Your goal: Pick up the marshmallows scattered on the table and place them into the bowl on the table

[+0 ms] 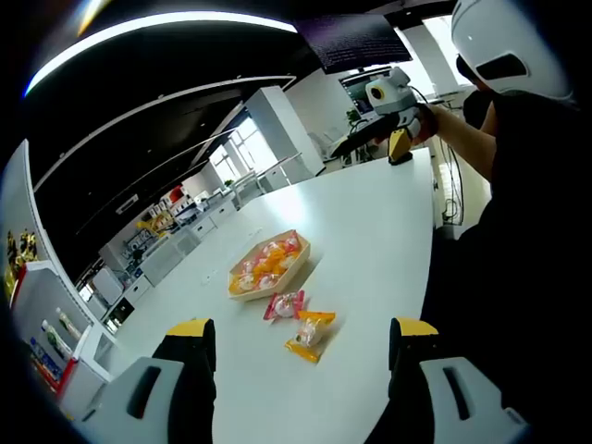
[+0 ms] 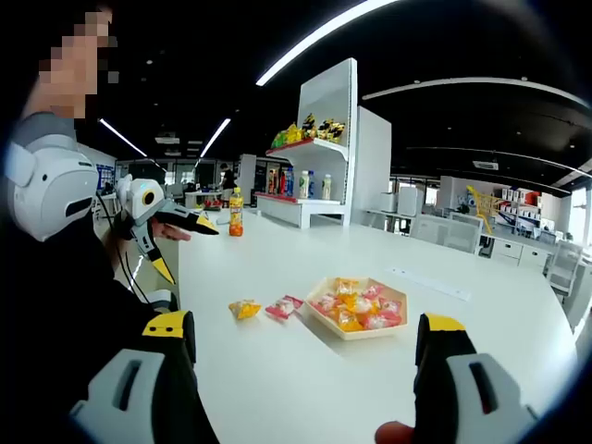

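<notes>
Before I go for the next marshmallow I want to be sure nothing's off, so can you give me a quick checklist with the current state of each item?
1. Left gripper open and empty: ok, jaws stand wide apart.
2. Right gripper open and empty: ok, nothing between the jaws.
3. Bowl on the white table and reachable: ok, it sits flat and already holds wrapped sweets.
4. Marshmallows left outside the bowl: ok, a pink-wrapped one and two orange-wrapped ones lie beside it.
5. Path to them clear: ok, bare table between the jaws and the sweets.
6. Exact count of loose pieces: cannot tell, the wrappers overlap.
</notes>
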